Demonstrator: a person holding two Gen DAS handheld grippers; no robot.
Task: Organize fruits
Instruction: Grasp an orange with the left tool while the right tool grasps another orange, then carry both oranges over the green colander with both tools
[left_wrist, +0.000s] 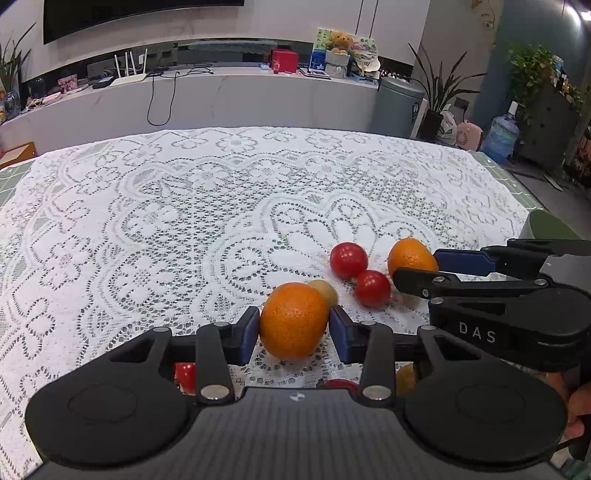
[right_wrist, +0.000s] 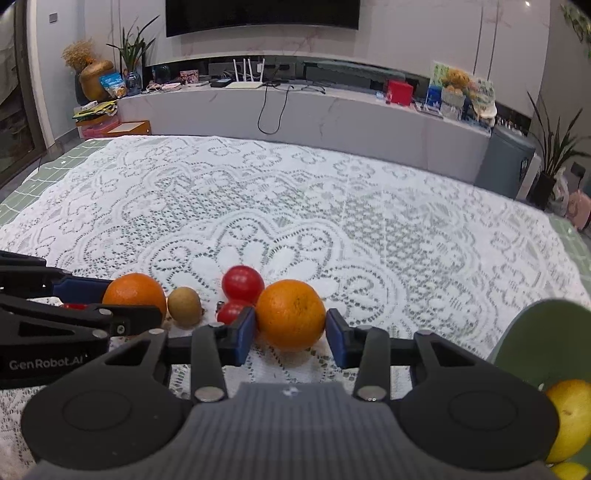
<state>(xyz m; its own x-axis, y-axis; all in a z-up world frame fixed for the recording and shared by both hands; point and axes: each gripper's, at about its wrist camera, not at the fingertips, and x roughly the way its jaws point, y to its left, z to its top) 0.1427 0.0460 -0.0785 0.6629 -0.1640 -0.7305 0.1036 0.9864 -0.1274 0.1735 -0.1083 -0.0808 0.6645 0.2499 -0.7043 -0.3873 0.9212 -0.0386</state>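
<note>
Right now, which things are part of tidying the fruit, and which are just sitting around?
For the job:
round orange between the left jaws
round orange between the right jaws
shiny red tomatoes
small tan fruit
green bowl with yellow fruit

Just lying about:
white lace tablecloth
red box
white router

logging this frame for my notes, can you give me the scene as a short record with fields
surface: white lace tablecloth
left gripper: around an orange, pads touching or nearly so
right gripper: around another orange, same
loose fruit between: two red tomatoes, one small tan fruit
bowl: green bowl at right, holding yellow fruit
grip firmness: cannot tell
</note>
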